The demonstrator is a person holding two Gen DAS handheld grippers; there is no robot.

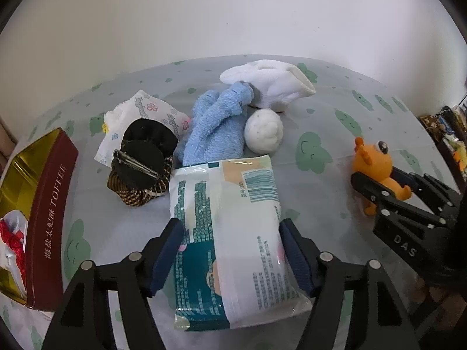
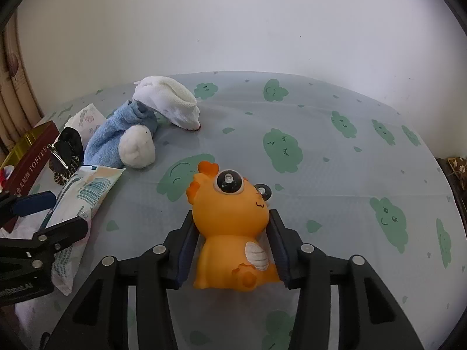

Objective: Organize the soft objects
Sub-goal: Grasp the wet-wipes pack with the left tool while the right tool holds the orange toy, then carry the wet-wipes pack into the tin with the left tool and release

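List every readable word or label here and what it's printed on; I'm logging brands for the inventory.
"TOFFEE": red side of the tin box; also legible in the right wrist view.
"海盐太妃酥": same side, beside "TOFFEE".
"DAS": body of the right tool.
Tissue pack held in the left tool: barcode and fine print, too small to read.
Floral wrapper: script lettering, blurred.

To my left sits a red toffee tin (image 1: 43, 204), lid off, on the cloud-print tablecloth (image 2: 335, 175); behind it, a white wall (image 1: 233, 14).
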